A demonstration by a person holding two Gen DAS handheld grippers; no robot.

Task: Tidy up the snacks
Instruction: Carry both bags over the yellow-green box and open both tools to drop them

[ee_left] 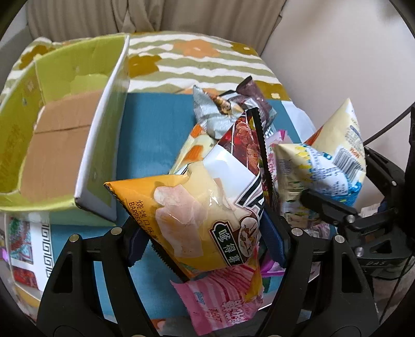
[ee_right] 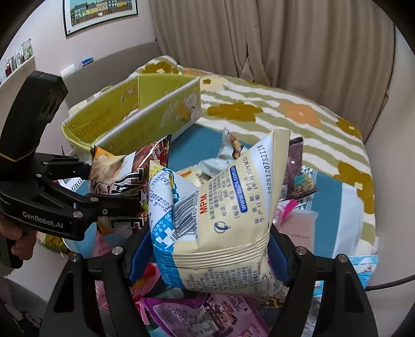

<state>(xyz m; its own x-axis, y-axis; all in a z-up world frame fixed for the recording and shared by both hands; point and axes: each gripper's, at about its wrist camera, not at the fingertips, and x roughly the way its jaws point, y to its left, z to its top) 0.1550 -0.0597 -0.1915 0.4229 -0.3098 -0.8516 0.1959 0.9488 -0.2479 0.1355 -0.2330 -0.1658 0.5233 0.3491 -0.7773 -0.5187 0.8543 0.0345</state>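
Clamped between the blue pads of the left gripper (ee_left: 207, 233): a yellow-orange barbecue chip bag (ee_left: 197, 215) with a white and black upper panel, tilted, lifted above the heap. Just below it, a pink striped snack packet (ee_left: 223, 303) near the front edge of the blue mat (ee_left: 153, 129). Behind, toward the mat's far edge, a crumpled silver foil packet (ee_left: 215, 114) touching a dark purple packet (ee_left: 256, 96). At right, a cream and blue puffed snack bag (ee_left: 329, 160) with a barcode, pinched by the black right gripper (ee_left: 306, 197). At the mat's left edge, an open lime-green cardboard box (ee_left: 64, 124), brown flaps showing inside. Beyond, a green-and-white striped floral bedspread (ee_left: 207, 59) and beige curtain (ee_left: 155, 15).
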